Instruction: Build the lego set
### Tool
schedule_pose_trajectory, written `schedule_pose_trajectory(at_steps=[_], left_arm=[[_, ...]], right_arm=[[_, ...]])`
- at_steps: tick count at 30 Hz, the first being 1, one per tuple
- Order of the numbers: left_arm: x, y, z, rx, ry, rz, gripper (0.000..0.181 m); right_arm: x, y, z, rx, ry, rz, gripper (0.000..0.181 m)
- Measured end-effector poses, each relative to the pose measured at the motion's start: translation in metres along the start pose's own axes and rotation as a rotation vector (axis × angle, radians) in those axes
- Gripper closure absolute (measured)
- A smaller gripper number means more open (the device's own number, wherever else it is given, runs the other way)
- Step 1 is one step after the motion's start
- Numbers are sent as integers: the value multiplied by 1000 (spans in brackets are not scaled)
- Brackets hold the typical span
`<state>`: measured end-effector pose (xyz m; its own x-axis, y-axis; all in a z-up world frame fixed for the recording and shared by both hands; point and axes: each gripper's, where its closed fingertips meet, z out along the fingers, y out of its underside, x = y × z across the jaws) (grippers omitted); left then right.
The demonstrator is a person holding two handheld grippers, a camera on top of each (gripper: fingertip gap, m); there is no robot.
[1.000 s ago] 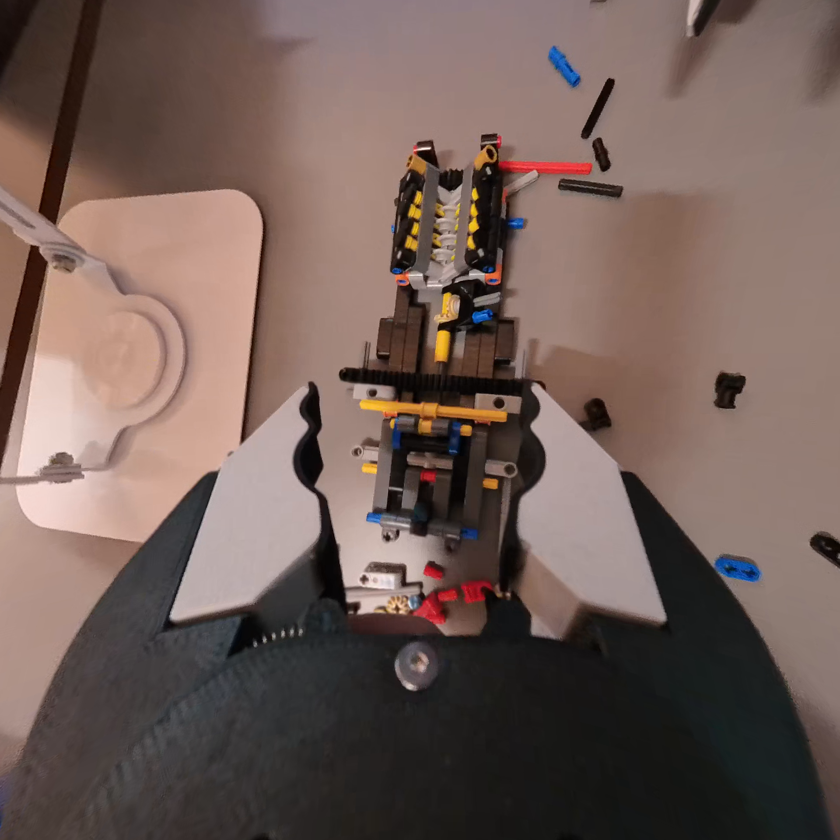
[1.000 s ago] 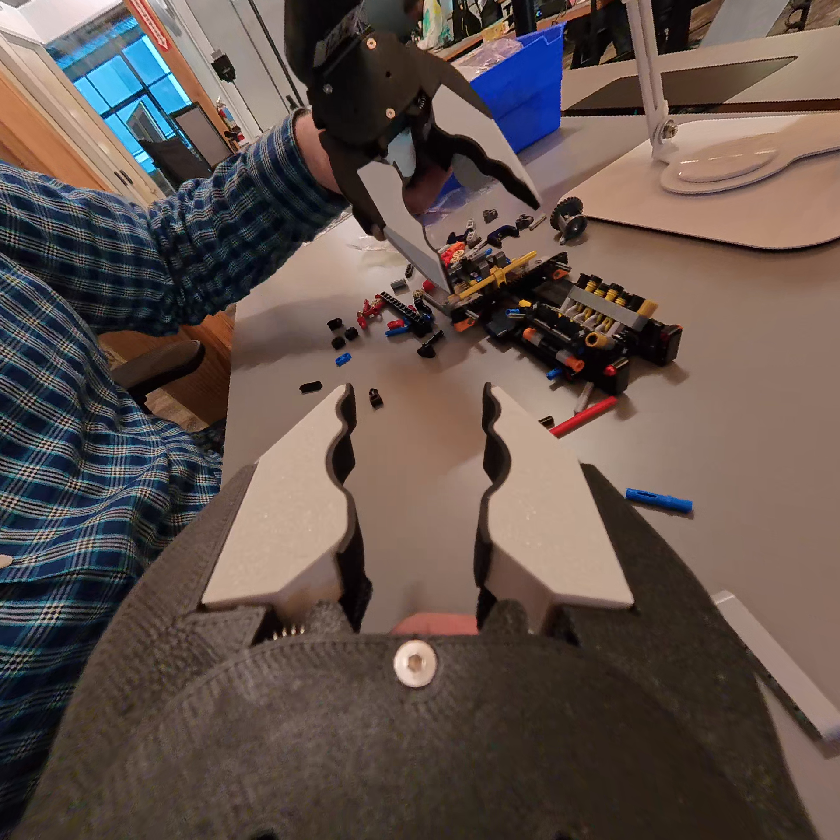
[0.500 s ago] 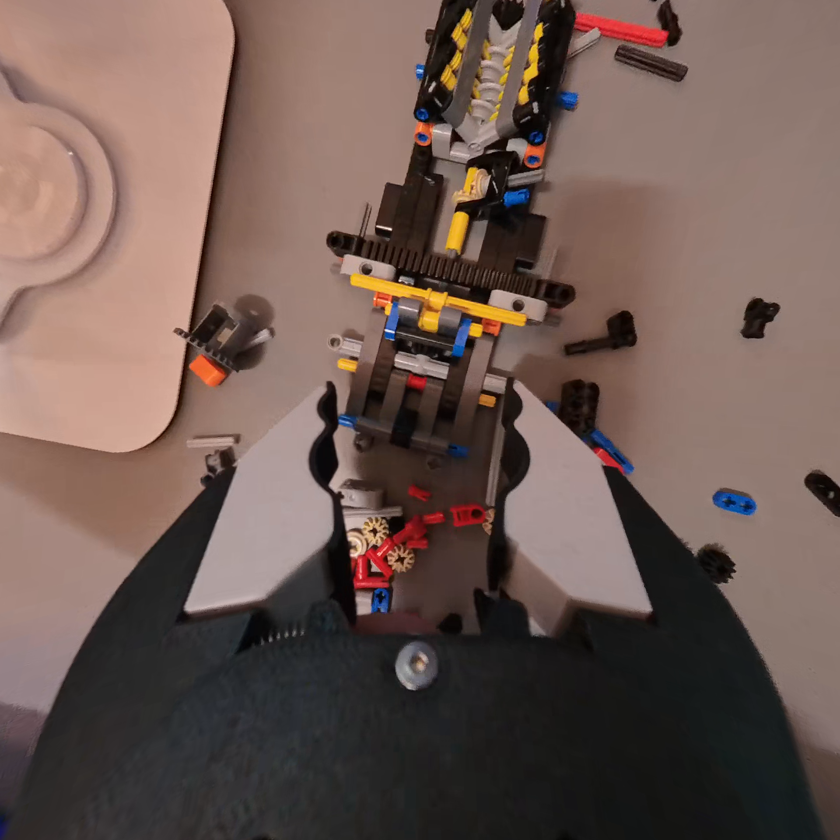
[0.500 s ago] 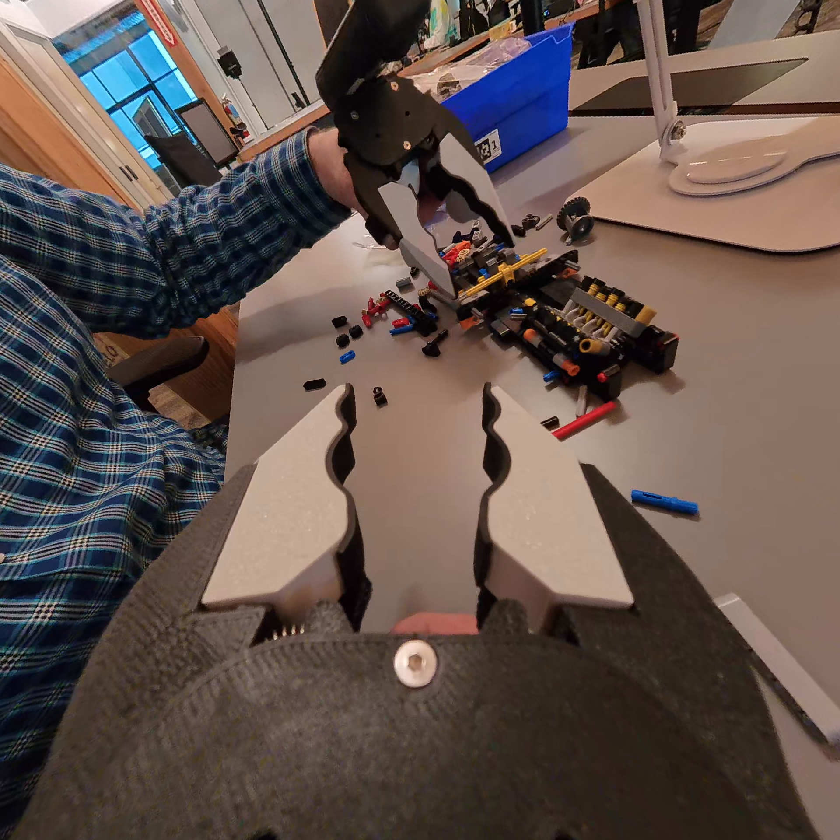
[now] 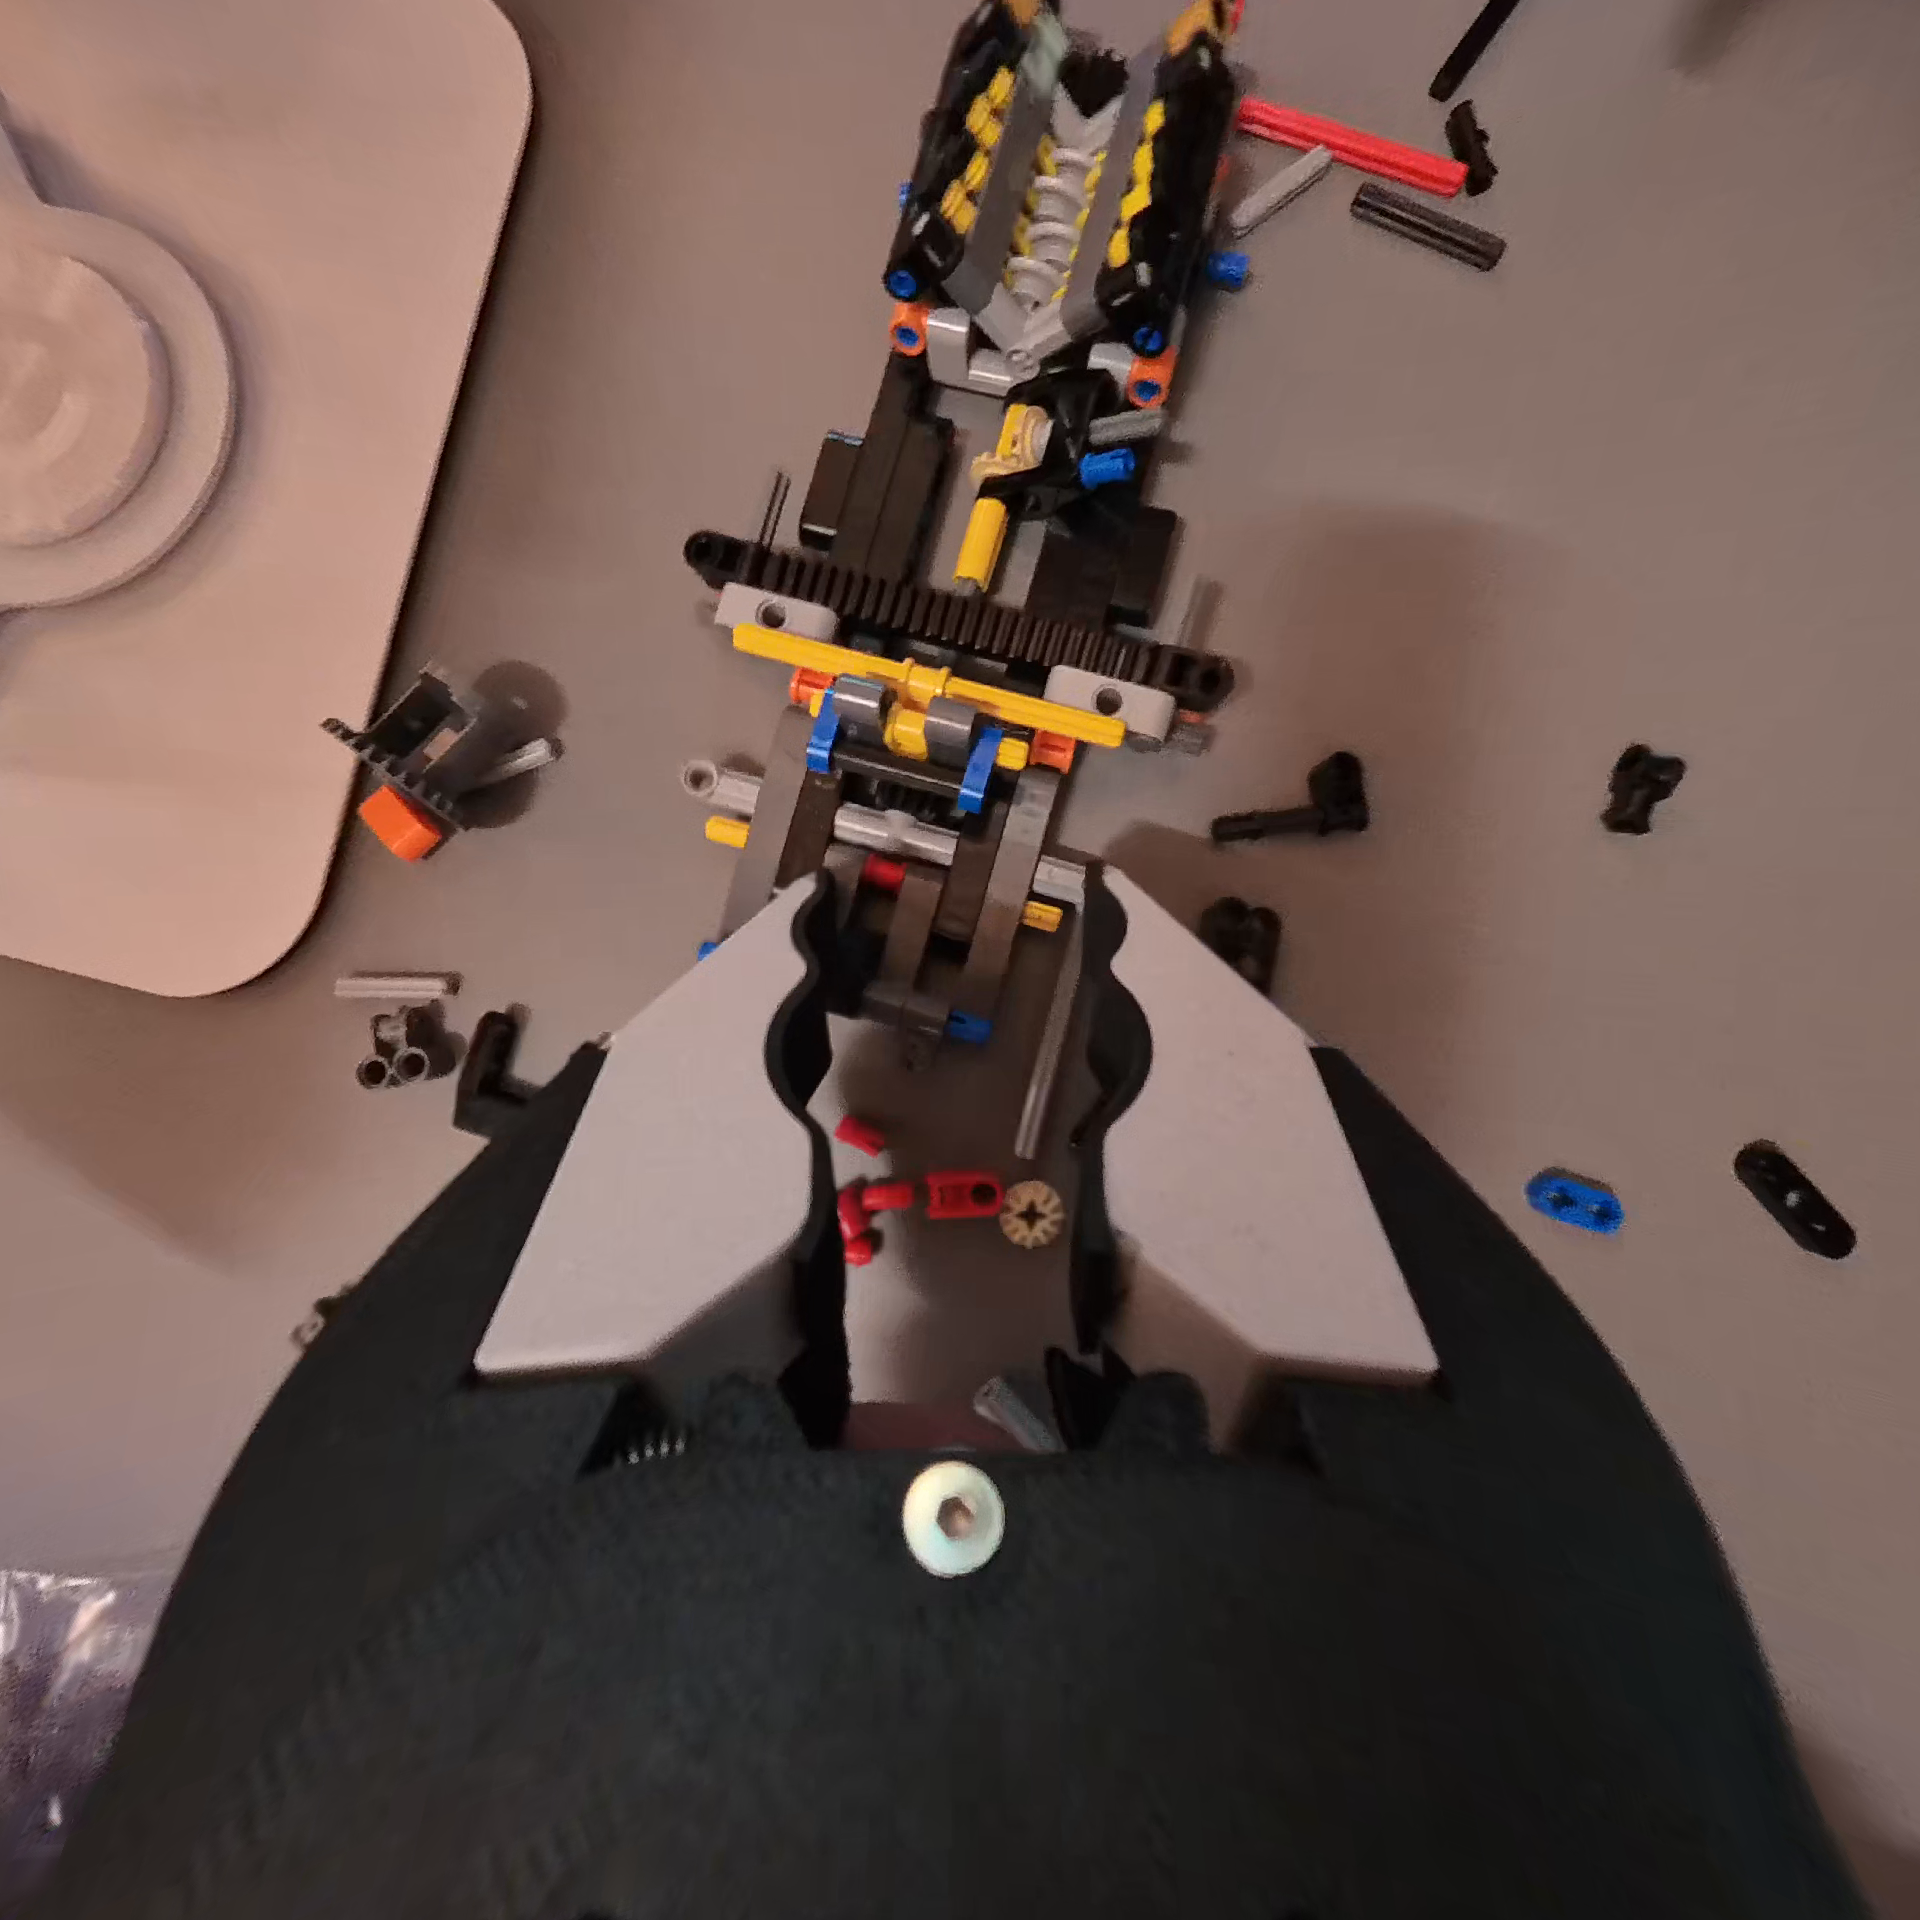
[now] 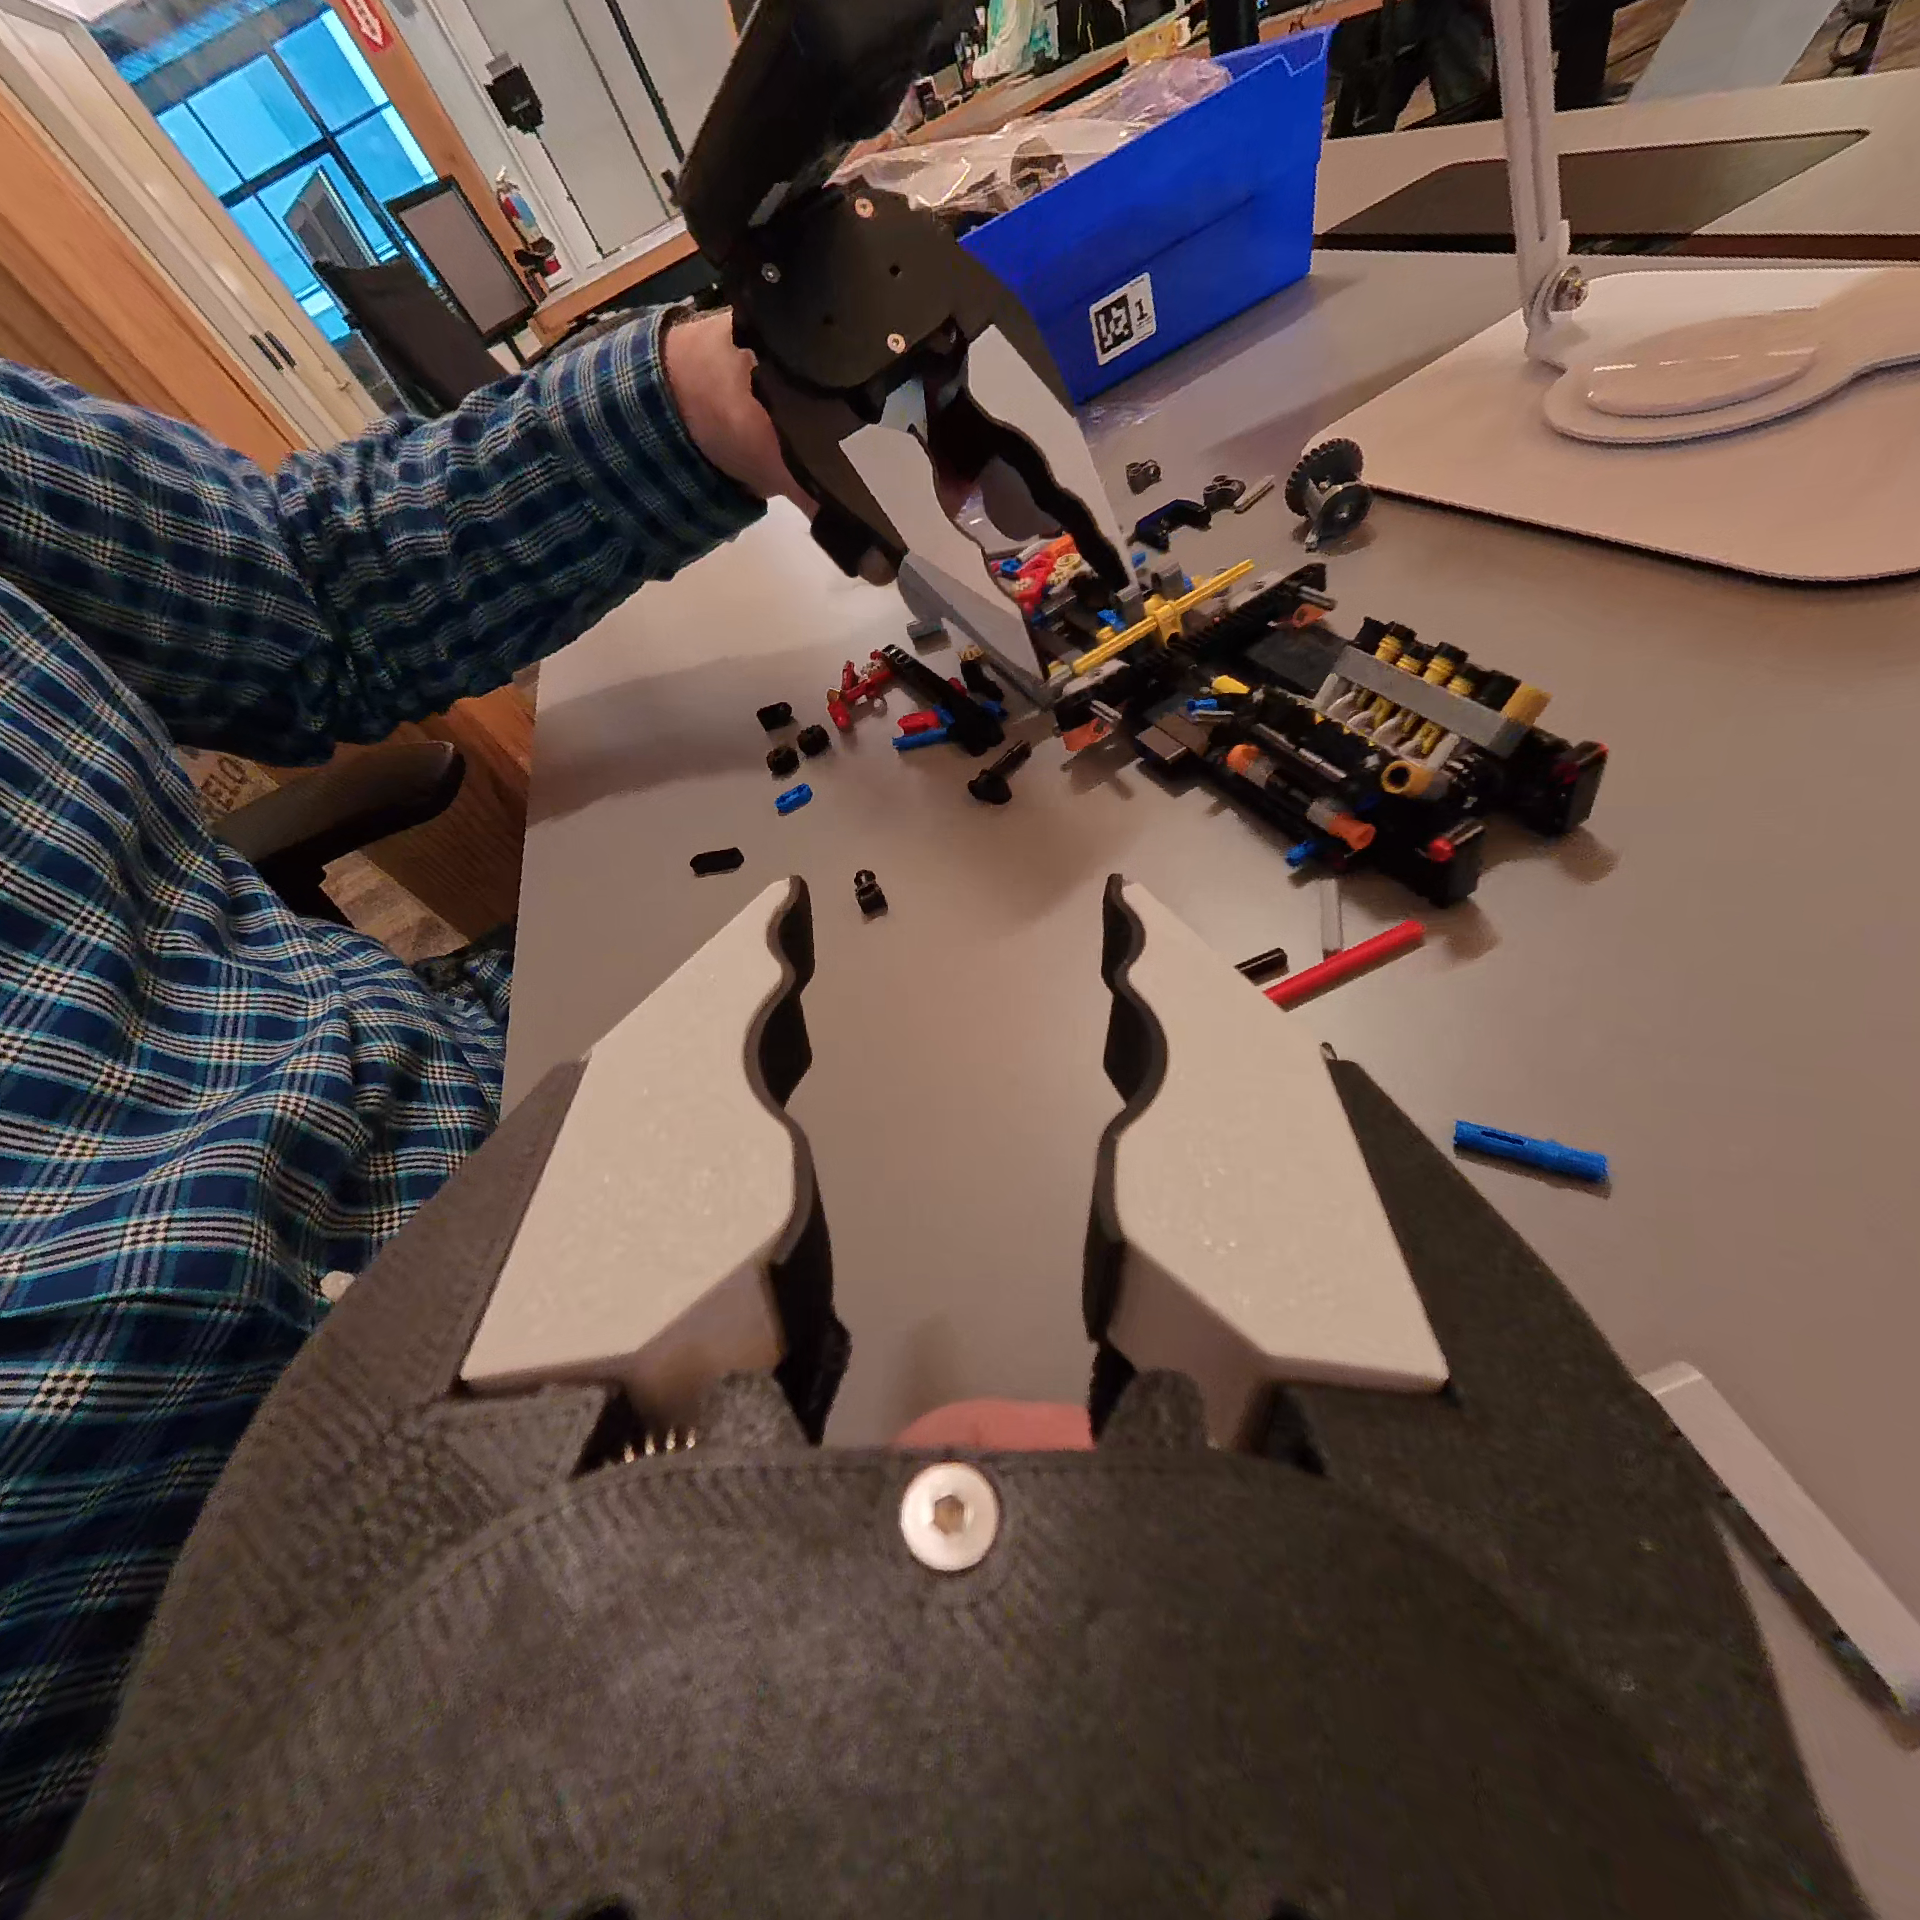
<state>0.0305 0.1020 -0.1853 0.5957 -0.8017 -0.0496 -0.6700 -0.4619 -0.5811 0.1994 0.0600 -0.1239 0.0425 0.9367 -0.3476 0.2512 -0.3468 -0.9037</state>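
Observation:
The long lego chassis [image 5: 977,634] lies on the grey table, with a black toothed rack, a yellow axle and a black-and-yellow engine block at its far end. It also shows in the right wrist view [image 6: 1309,717]. My left gripper [image 5: 961,899] is open and low over the table, its fingertips on either side of the chassis's near end. I cannot tell if they touch it. The right wrist view shows it too [image 6: 1049,613], held by a hand. My right gripper [image 6: 956,894] is open and empty above bare table, short of the chassis.
Small red pieces [image 5: 914,1195] and a tan gear [image 5: 1032,1212] lie between my left fingers. Loose pins lie around, with a red axle [image 6: 1345,961] and a blue pin [image 6: 1527,1151]. A gear sub-assembly [image 5: 426,769] sits by the white stand base [image 5: 208,416]. A blue bin [image 6: 1153,249] stands behind. The grippers' ends are close to 20 cm from one another.
My left gripper has come down to the chassis's near end and its jaws have narrowed around it. My right gripper has not moved.

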Motion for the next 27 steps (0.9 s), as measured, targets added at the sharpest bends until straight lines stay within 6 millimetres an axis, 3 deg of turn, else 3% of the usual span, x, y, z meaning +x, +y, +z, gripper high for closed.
schedule_pose_trajectory(at_steps=[3, 6, 12, 27], left_arm=[[9, -2, 1, -1, -4, -13, 134], [18, -2, 0, -11, -1, 6, 120], [13, 5, -5, 8, -21, -38, 107], [15, -1, 1, 9, -39, -111, 116]], right_arm=[[0, 0, 0, 0, -3, -1, 126], [-1, 0, -1, 3, -4, -5, 126], [-3, 1, -1, 0, -7, -16, 126], [-7, 2, -2, -1, -11, -38, 126]])
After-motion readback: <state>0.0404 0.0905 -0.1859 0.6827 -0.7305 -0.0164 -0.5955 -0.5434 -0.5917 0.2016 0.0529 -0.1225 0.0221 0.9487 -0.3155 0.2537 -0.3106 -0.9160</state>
